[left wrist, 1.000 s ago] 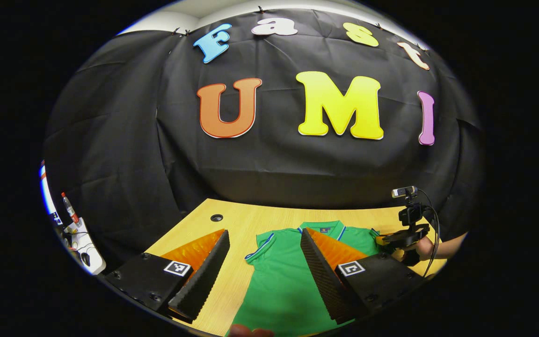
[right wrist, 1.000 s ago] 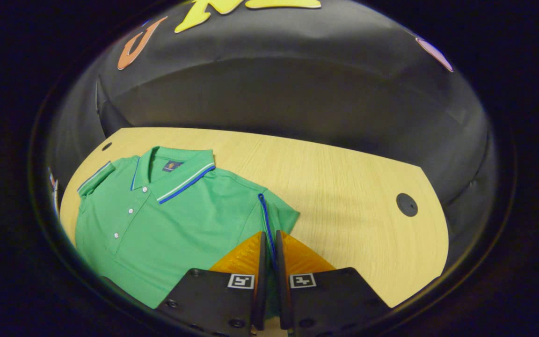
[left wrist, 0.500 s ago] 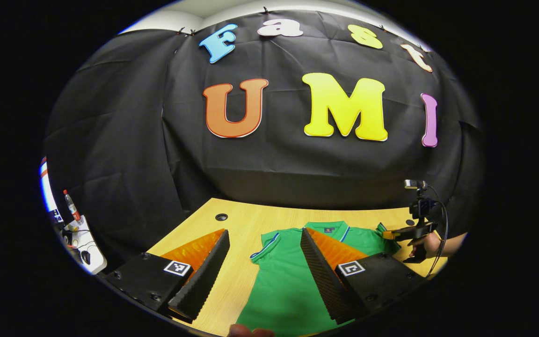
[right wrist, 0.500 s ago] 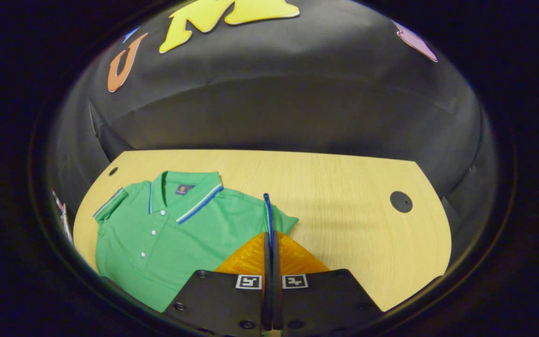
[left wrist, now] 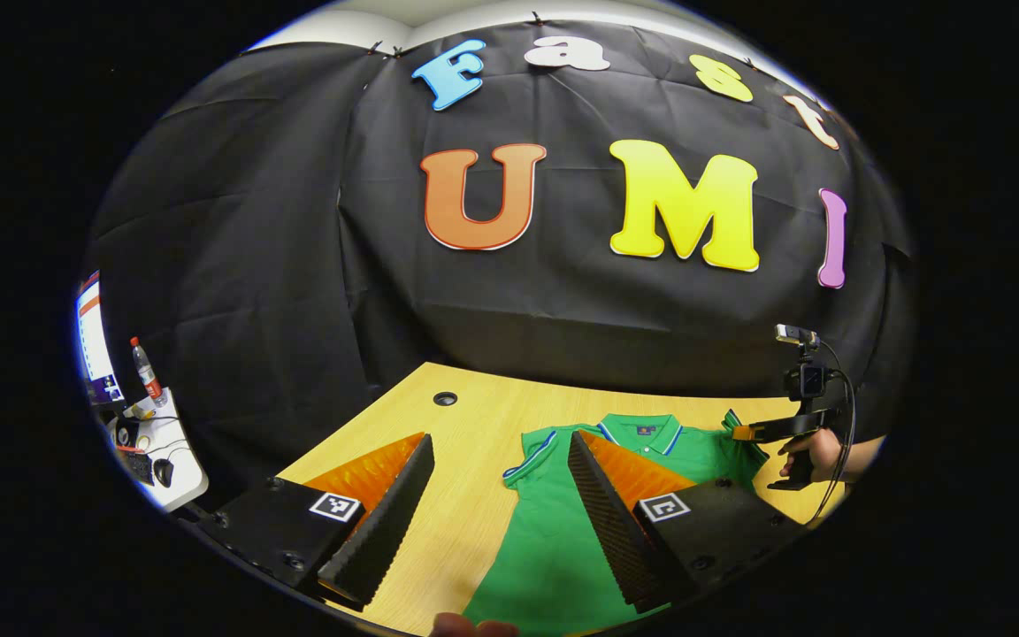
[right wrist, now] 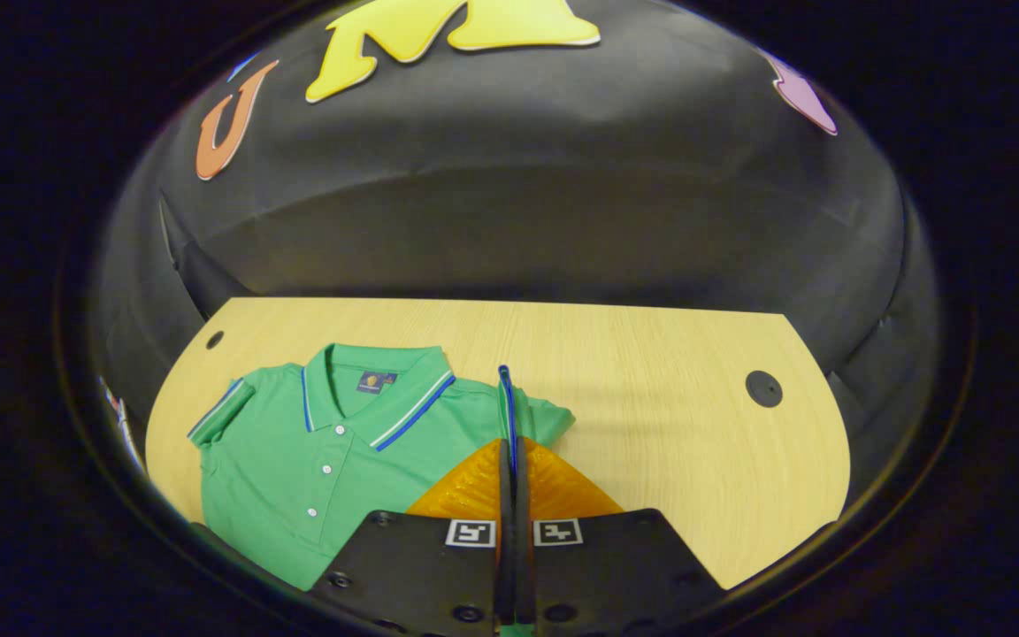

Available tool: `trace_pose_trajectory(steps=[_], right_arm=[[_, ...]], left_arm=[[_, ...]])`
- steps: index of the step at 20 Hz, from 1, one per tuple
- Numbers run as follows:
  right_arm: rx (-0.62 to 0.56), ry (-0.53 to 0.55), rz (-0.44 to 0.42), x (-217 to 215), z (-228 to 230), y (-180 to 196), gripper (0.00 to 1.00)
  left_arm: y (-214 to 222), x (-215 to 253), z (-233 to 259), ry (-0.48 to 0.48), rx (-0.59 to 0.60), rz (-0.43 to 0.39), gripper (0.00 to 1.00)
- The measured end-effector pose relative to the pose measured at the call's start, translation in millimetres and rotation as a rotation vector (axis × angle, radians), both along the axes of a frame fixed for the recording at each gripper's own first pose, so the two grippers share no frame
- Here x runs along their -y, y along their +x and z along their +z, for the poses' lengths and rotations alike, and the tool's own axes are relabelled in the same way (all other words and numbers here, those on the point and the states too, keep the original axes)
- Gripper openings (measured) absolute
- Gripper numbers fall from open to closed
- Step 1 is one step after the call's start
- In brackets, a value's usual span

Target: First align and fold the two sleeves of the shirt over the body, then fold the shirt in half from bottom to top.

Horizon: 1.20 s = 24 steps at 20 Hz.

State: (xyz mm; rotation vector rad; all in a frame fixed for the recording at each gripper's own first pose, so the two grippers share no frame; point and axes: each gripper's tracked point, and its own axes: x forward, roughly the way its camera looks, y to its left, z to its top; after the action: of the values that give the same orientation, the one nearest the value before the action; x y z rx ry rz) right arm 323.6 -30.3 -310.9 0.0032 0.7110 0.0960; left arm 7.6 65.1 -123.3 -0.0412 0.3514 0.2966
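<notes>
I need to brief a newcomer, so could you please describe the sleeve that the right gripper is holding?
On the wooden table lies a green polo shirt. The right sleeve, with its blue-striped cuff, stands pinched upright in the right gripper, while the other sleeve lies flat by the table's far edge.

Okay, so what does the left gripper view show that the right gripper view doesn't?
Left gripper view: the open left hand-held gripper, a side desk with a bottle, and a hand holding the right hand-held gripper.

Right gripper view: the right hand-held gripper shut on the sleeve cuff, plus the shirt buttons.

Both: the green polo shirt on the wooden table.
</notes>
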Motion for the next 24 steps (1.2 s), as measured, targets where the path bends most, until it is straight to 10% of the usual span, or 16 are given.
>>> trace_pose_trajectory(steps=[17,24], right_arm=[[-0.093,-0.020,0.018,-70.1,-30.9,-6.0,0.11],[-0.040,-0.015,0.011,-60.7,3.1,-18.0,0.47]], left_arm=[[-24.5,-44.5,-17.5,-0.049,-0.032,0.084,0.99],[-21.9,-43.3,-13.4,-0.050,-0.018,0.040,0.98]])
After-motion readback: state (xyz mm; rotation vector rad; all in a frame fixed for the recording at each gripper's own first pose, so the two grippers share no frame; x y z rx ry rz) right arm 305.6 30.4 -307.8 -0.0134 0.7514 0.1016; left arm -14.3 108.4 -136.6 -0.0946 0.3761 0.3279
